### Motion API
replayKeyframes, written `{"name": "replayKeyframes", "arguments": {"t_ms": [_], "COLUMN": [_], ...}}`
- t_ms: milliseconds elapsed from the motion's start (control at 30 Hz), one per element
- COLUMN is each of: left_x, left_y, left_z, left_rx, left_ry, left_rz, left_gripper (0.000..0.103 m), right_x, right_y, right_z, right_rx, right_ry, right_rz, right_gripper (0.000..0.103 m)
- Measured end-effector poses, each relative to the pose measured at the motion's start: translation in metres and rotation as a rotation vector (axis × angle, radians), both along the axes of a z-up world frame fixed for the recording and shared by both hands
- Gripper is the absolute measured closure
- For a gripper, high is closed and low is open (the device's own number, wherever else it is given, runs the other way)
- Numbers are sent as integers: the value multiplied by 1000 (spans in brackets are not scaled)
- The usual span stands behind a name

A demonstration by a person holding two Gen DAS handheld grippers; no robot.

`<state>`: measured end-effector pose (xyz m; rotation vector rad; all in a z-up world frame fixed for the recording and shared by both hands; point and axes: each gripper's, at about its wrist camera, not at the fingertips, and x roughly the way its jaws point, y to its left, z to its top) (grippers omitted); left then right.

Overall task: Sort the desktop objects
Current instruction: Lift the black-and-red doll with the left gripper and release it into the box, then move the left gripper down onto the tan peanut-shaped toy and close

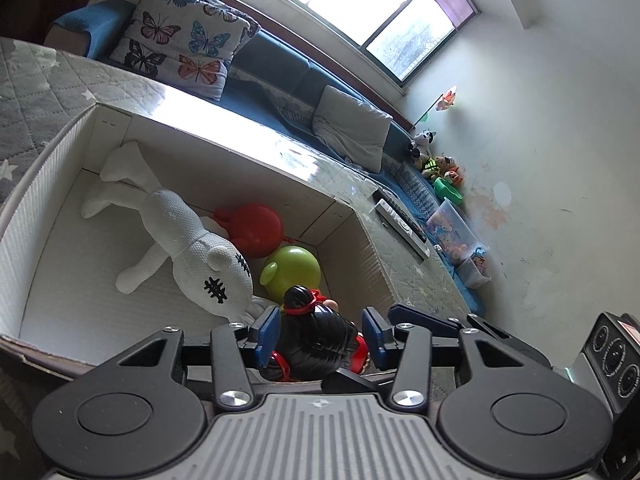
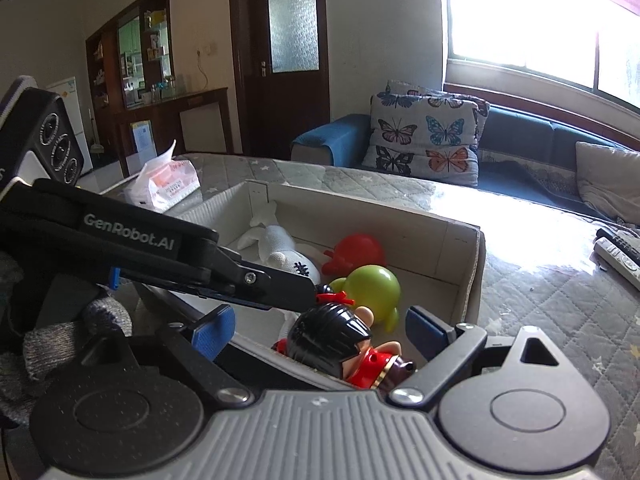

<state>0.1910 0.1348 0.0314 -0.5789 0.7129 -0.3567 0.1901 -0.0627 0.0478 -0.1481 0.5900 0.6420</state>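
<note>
Holding four toys, box (image 1: 48,184): one doll (image 1: 316,340) between open left tongs (image 1: 320,330); right tongs (image 2: 320,334) open

Right claw (image 2: 318,334) at bottom centre of frame, blue pads well apart, black-haired doll (image 2: 340,346) between them, no pad contact visible. Left claw (image 2: 296,292) reaches in from the left over the white box (image 2: 466,264). Inside, mid-frame: green toy (image 2: 372,286), red toy (image 2: 358,250), white plush (image 2: 280,246). Tissue pack (image 2: 164,186) on desk (image 2: 540,300), left of frame.
</note>
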Motion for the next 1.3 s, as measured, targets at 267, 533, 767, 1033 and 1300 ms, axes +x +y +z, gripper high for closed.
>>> {"name": "replayKeyframes", "arguments": {"t_ms": [267,533,767,1033,1300], "left_x": [-12,-32,-51,-57,-46], "left_y": [-7,-23,-54,-87,-123], "left_z": [8,21,26,28,27], "left_rx": [10,41,150,188,199], "left_ry": [-10,-47,-82,-104,-107], "left_rz": [6,-4,-22,-81,-146], "left_gripper": [55,55,55,55,55], "right_x": [-16,-32,-45,-48,-43], "right_y": [-11,-24,-41,-76,-115], "right_z": [6,3,-3,-15,-31], "right_rx": [11,23,17,13,14], "right_ry": [-19,-17,-9,5,15], "right_rz": [-13,-42,-80,-167,-262], "right_gripper": [9,8,9,8,9]}}
